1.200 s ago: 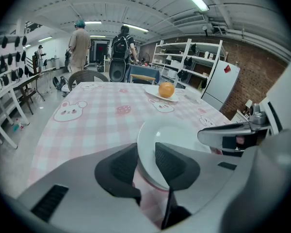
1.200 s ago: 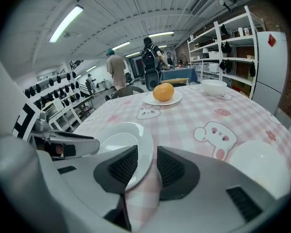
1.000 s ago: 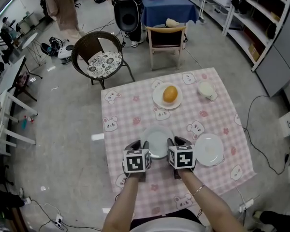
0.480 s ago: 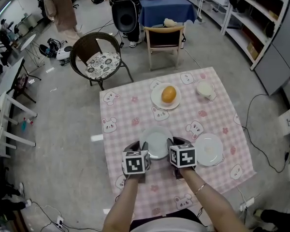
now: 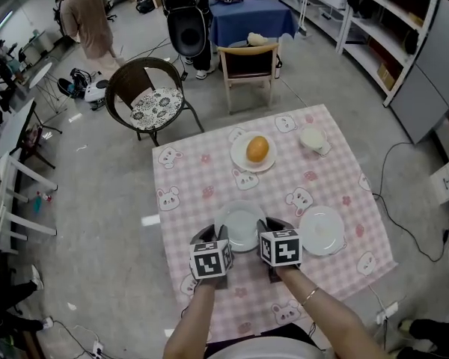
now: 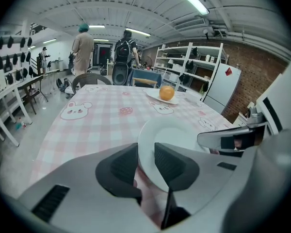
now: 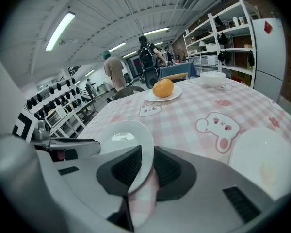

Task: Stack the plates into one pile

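The round white glazed plate [image 5: 239, 226] lies flat on the pink checked, bunny-printed table [image 5: 209, 178], close to the middle of its near edge. The left gripper [image 6: 146, 159] has the plate's left near rim between its jaws. They have just been closing but stand fairly wide, and they do not look firmly pressed on it. The right gripper [image 7: 146, 166] takes the right near rim. Its jaws have just been closing too, and their pads now pinch the rim.

A second empty white plate [image 5: 322, 230] sits toward the near right corner, apart from the first. A third white plate [image 5: 239, 158], carrying an orange fruit [image 5: 257, 148], sits toward the middle of the far edge, and a small white bowl [image 5: 313, 137] is by the far right corner.

The plate looks hard, stiff and slick, probably brittle and of moderate weight. It will not flex, but it could slide out of a loose pinch or chip if knocked. Its raised rim is the sensible hold, with both grips pressing evenly on either side so it lifts level. It should be lowered softly onto the neighbouring empty plate.
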Available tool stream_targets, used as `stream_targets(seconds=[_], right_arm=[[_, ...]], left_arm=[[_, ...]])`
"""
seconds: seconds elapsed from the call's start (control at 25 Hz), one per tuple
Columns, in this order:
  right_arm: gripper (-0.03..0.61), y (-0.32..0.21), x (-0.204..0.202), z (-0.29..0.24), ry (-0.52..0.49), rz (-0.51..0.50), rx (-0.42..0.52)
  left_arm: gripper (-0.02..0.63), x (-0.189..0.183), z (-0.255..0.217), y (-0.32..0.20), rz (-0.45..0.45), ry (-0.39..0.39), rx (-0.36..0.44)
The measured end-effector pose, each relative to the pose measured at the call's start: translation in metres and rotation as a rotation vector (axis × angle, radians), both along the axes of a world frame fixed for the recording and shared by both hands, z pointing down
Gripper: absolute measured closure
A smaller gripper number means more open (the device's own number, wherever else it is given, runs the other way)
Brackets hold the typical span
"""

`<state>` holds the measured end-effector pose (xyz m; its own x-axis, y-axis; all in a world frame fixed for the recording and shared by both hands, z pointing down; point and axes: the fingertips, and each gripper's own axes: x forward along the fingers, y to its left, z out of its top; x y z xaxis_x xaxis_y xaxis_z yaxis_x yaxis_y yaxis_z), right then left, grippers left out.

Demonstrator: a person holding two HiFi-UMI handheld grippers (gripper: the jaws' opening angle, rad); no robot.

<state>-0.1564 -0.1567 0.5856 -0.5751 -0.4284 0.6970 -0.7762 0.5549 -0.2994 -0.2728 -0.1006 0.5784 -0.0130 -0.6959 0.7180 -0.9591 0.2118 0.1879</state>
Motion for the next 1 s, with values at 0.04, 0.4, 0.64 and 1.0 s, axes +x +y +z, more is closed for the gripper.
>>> stream_targets(seconds=[0.04, 0.4, 0.64, 1.0], right_arm=[[0.497, 0.002, 0.001, -0.002, -0.010, 0.007, -0.004], [0.512, 0.008, 0.026, -0.027, -0.073, 0.090, -0.008], [0.511, 0.007, 0.062, -0.044, -0.074, 0.166, 0.028], [0.512, 0.017, 0.146, -0.058, -0.087, 0.329, 0.049]], left_arm=[[0.491, 0.000, -0.002, 0.001, 0.000, -0.002, 0.003], [0.506, 0.018, -0.028, -0.001, 0.045, -0.008, 0.058], [0.512, 0.050, -0.047, -0.014, 0.131, -0.015, 0.107], [0.515, 0.129, -0.064, -0.026, 0.286, -0.012, 0.143]])
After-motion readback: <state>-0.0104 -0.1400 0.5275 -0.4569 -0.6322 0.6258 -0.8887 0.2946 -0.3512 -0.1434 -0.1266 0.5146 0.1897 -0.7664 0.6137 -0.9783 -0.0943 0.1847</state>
